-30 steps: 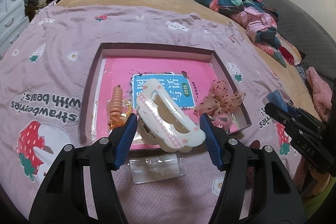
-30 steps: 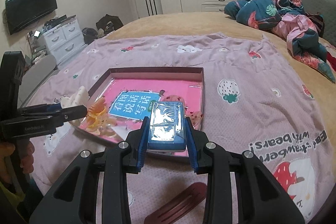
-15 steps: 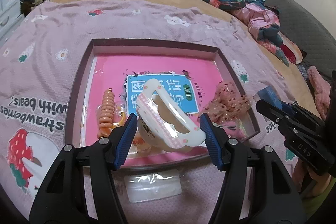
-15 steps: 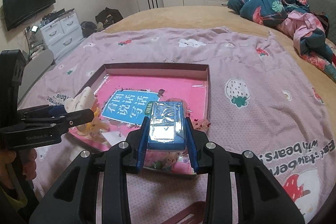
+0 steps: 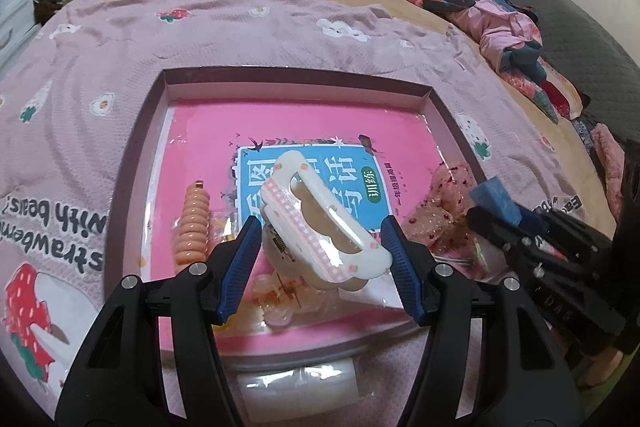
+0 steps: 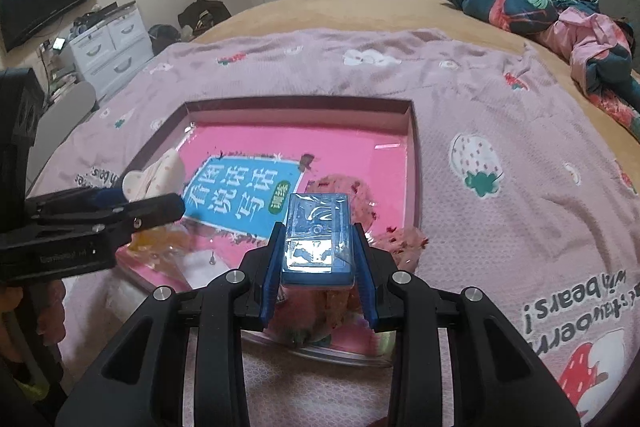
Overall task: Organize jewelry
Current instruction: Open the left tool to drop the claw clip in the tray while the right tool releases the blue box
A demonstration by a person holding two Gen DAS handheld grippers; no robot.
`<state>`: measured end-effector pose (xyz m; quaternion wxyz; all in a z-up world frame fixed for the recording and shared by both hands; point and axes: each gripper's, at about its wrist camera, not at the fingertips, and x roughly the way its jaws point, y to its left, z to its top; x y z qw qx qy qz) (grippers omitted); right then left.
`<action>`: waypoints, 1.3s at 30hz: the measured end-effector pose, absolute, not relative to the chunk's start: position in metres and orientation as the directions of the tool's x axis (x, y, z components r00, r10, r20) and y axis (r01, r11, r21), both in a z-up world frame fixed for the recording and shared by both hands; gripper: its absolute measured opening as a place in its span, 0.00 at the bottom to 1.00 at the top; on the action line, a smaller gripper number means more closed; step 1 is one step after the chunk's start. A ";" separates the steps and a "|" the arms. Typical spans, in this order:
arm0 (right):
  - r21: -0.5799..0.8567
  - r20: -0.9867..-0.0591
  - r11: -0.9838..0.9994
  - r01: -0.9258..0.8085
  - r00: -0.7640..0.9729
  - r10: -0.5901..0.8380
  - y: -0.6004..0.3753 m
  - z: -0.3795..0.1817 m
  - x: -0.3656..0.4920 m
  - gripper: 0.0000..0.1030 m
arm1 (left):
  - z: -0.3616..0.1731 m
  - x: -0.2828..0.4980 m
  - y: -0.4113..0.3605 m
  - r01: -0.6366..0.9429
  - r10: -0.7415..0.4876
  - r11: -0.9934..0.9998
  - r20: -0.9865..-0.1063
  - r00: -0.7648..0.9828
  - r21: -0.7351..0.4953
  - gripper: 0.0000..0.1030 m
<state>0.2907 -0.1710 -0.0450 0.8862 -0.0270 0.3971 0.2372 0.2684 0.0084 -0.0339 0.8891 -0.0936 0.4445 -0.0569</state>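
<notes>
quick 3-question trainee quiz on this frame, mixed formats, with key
1. True or false: the left gripper holds a white hair claw clip.
2. The right gripper is shut on: A) the orange spiral clip B) a small blue box C) nothing.
3. Fill in: both grippers are above the shallow ____ with a pink book in it.

Key: 1 true; 2 B; 3 tray.

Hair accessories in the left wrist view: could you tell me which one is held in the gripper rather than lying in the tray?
The white claw clip, clamped between the left gripper's pads; the orange spiral clip lies in the tray.
</notes>
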 end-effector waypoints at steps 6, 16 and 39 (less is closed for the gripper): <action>0.147 -0.747 0.891 -0.429 0.542 0.384 -0.168 -0.065 0.292 0.31 | -0.040 0.274 0.012 0.026 -0.192 0.975 -0.783 0.592 -0.219 0.52; 0.140 -0.720 0.899 -0.415 0.580 0.380 -0.172 -0.055 0.276 0.62 | -0.036 0.268 0.020 0.009 -0.186 0.974 -0.778 0.601 -0.227 0.52; 0.120 -0.656 0.921 -0.371 0.667 0.354 -0.217 -0.009 0.218 0.76 | 0.008 0.208 0.024 -0.012 -0.141 0.979 -0.723 0.676 -0.202 0.82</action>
